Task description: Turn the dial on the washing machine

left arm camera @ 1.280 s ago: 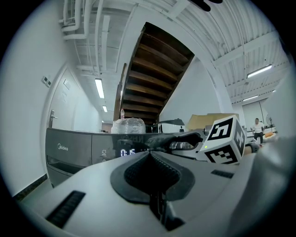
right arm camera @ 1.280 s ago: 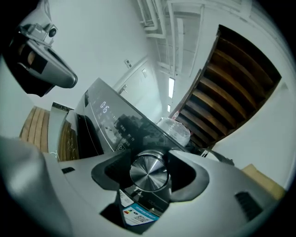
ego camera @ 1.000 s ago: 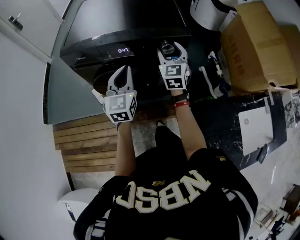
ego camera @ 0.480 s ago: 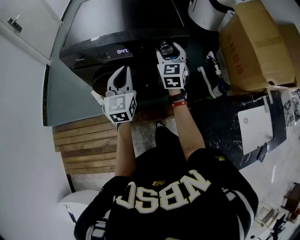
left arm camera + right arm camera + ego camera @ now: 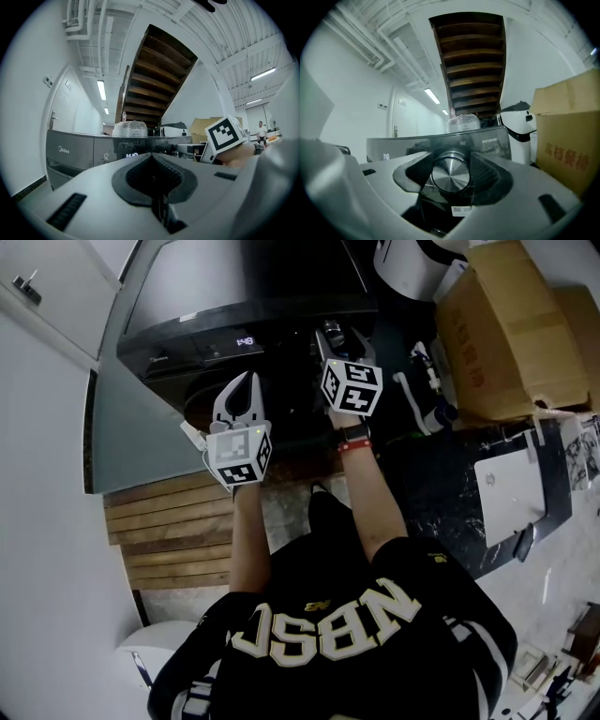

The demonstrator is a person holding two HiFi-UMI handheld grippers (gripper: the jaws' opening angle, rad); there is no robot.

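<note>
Your right gripper (image 5: 331,335) pinches the washing machine's (image 5: 246,285) silver dial (image 5: 451,175) between its fingers; your left gripper's (image 5: 245,383) fingers are pressed together.

Round brushed-metal dial (image 5: 450,174) on dark washing machine (image 5: 244,287) front

Left gripper (image 5: 152,161) — jaws pressed together.
</note>
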